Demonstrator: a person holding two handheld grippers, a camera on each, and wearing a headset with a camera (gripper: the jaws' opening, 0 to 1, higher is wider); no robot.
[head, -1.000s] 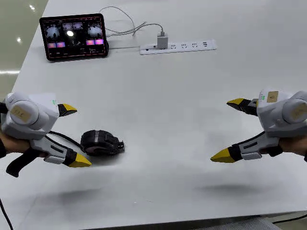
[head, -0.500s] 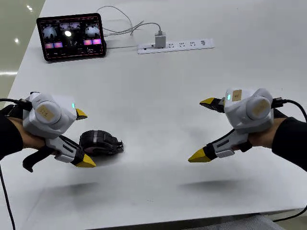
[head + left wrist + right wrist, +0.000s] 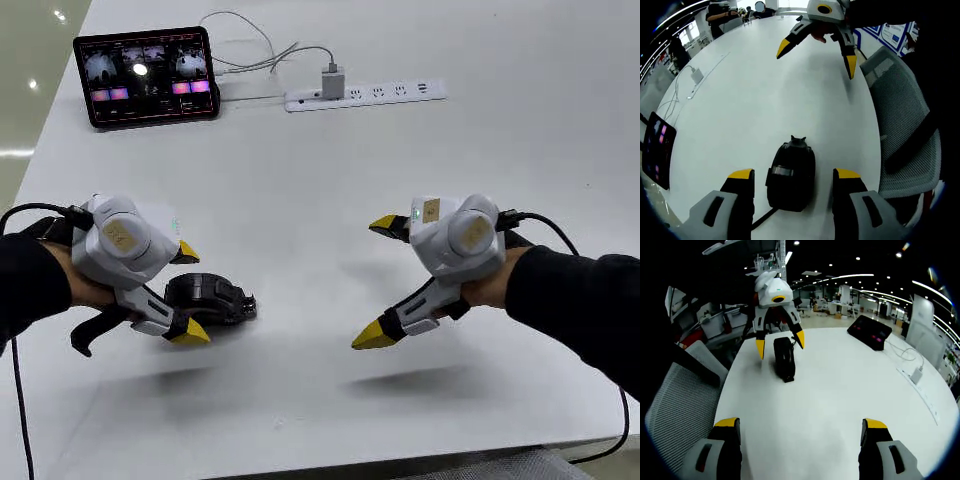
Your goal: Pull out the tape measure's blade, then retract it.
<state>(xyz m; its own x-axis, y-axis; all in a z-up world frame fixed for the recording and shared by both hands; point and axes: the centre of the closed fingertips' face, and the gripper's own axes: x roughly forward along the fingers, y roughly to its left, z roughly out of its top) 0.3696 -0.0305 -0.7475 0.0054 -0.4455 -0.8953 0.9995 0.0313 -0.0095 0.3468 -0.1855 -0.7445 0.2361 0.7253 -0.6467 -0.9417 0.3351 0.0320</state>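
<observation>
Straddling tape measure (image 3: 791, 172) at 9 o'clock on bench (image 3: 320, 150) with left gripper (image 3: 192, 292), jaws spread, not touching it, probably to brace the case. Facing blade tip from 3 o'clock with right gripper (image 3: 375, 280), jaws wide, empty

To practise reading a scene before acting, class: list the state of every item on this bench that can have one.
tape measure: blade retracted, not gripped.
left gripper: open, jaws either side of the tape measure.
right gripper: open, empty.
tablet: screen on.
charger: plugged into the power strip.
</observation>
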